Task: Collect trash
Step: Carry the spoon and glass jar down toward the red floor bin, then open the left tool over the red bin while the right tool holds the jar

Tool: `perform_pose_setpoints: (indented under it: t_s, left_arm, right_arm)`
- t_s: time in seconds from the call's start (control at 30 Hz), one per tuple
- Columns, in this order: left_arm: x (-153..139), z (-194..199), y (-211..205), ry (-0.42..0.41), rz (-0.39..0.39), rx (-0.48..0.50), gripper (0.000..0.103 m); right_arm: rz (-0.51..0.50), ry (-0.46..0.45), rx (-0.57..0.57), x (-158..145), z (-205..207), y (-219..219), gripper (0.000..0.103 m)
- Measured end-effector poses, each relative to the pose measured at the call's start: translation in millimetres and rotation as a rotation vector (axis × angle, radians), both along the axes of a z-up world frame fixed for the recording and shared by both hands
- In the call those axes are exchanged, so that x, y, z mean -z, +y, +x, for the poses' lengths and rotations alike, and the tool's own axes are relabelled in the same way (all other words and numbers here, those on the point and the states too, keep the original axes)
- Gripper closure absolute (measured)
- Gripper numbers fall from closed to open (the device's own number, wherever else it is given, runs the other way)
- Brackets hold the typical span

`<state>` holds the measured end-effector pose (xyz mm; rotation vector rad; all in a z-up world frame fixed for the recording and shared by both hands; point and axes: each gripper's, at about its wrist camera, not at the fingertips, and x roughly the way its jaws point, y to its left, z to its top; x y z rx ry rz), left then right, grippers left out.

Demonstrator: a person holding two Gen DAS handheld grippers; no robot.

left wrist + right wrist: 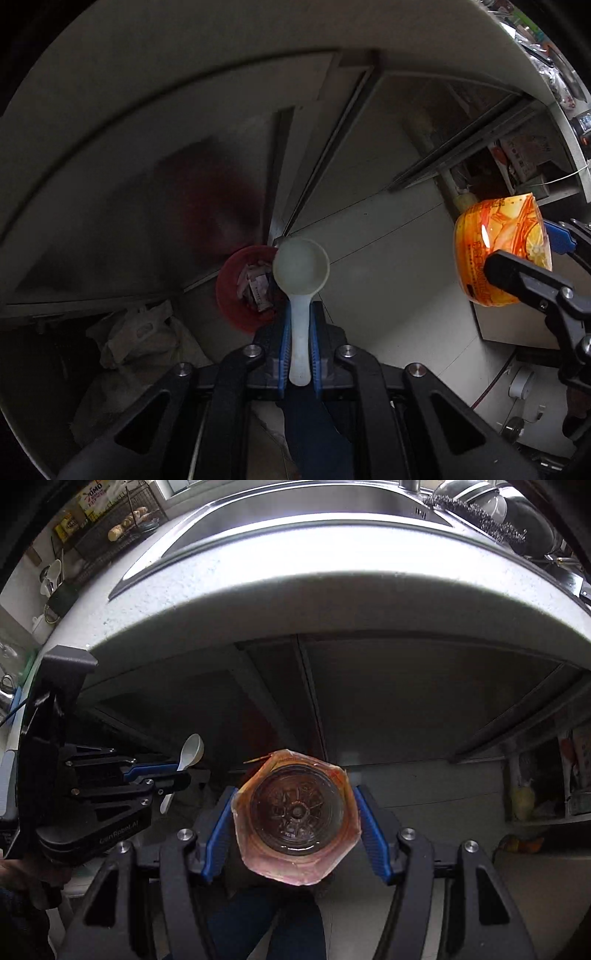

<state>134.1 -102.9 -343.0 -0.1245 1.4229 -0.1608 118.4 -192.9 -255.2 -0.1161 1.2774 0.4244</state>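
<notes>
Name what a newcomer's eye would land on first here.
The orange bottle first, clamped in the right gripper below the counter edge. Then the white scoop, its handle pinched in the left gripper, poised above a red bin of scraps on the dark floor.

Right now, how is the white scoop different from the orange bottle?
The white scoop is small, plain and pale; the orange bottle is far bulkier, see-through, wrapped in a printed orange label. The scoop's thin handle lets the left gripper shut almost fully on it; the bottle keeps the right gripper spread wide. The scoop hangs above the red bin; the bottle is off to the side. Both are plastic and gripped.
</notes>
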Motion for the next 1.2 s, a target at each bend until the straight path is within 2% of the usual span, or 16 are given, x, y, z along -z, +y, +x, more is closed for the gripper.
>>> perform_pose_setpoints:
  t_s: [0.1, 0.2, 0.27, 0.3, 0.37, 0.43, 0.57, 0.6, 0.63, 0.77, 1.0, 1.2]
  left_arm:
    - [30.9, 4.0, 5.5, 0.020, -0.018, -0.017, 0.094]
    - [49.7, 10.1, 2.0, 0.017, 0.020, 0.007, 0.094]
    - [62.7, 11.5, 2.8, 0.025, 0.011, 0.015, 0.094]
    - [68.7, 11.5, 2.5, 0.029, 0.009, 0.018, 0.091]
    - [77.9, 12.0, 0.5, 0.029, 0.017, 0.022, 0.079]
    - [77.9, 12.4, -1.0, 0.017, 0.021, 0.015, 0.057]
    - [79.2, 9.0, 6.2, 0.025, -0.015, -0.030, 0.032]
    - [80.8, 8.9, 8.6, 0.028, -0.015, -0.035, 0.024]
    - [79.6, 7.2, 8.7, 0.028, -0.001, -0.036, 0.020]
    - [72.0, 2.7, 5.6, 0.033, 0.065, -0.029, 0.019]
    - [47.9, -14.2, 22.6, -0.023, 0.081, -0.055, 0.014]
    - [51.6, -27.6, 48.7, -0.017, 0.102, -0.103, 0.010]
  right_arm:
    - [-0.008, 0.019, 0.014, 24.5, 4.6, -0.3, 0.044]
    - [-0.021, 0.029, 0.018, 41.0, 8.1, -2.5, 0.044]
    - [-0.018, 0.040, 0.026, 49.0, 11.2, -6.8, 0.044]
    - [-0.017, 0.043, 0.031, 52.7, 12.3, -8.8, 0.044]
    - [-0.014, 0.050, 0.035, 59.3, 13.0, -12.5, 0.044]
    - [-0.018, 0.062, 0.037, 66.6, 13.7, -14.5, 0.044]
    - [-0.030, 0.083, 0.030, 73.2, 15.2, -15.3, 0.044]
    - [-0.030, 0.087, 0.028, 74.9, 17.4, -16.9, 0.044]
    - [-0.026, 0.090, 0.028, 74.0, 17.9, -17.2, 0.044]
    - [-0.022, 0.084, 0.020, 70.8, 12.7, -11.6, 0.044]
    - [0.000, 0.088, -0.032, 75.0, 4.1, 5.1, 0.044]
    - [0.018, 0.115, -0.096, 92.3, 0.5, 29.5, 0.044]
